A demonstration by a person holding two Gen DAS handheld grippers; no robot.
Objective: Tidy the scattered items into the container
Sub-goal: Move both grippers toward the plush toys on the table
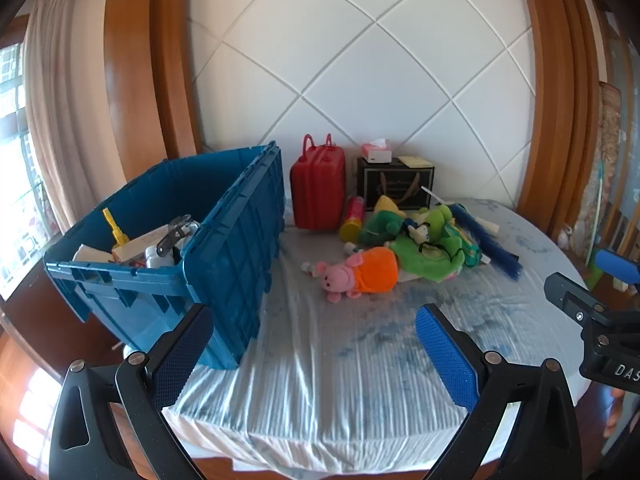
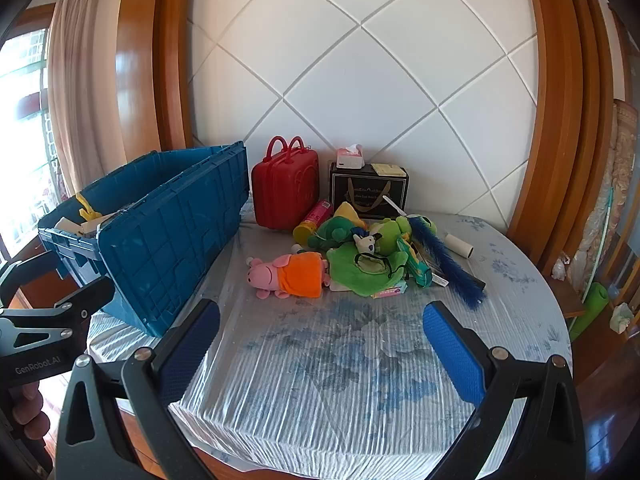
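A blue plastic crate (image 1: 224, 248) (image 2: 160, 236) stands at the table's left and holds several items. A pink pig plush in an orange dress (image 1: 356, 274) (image 2: 292, 274) lies in the middle. Behind it is a pile of green plush toys (image 1: 424, 240) (image 2: 368, 256), a blue brush (image 1: 486, 240) (image 2: 444, 260), a yellow-pink tube (image 1: 352, 218) (image 2: 312, 220) and a white roll (image 2: 460, 246). My left gripper (image 1: 314, 356) is open and empty above the near table edge. My right gripper (image 2: 320, 352) is open and empty, also near the front edge.
A red mini suitcase (image 1: 318, 190) (image 2: 284, 188), a black box (image 1: 394, 184) (image 2: 368, 190) and a pink tissue pack (image 1: 376, 151) (image 2: 350, 158) stand at the back by the wall. The round table (image 1: 340, 380) (image 2: 340, 380) has a blue floral cloth.
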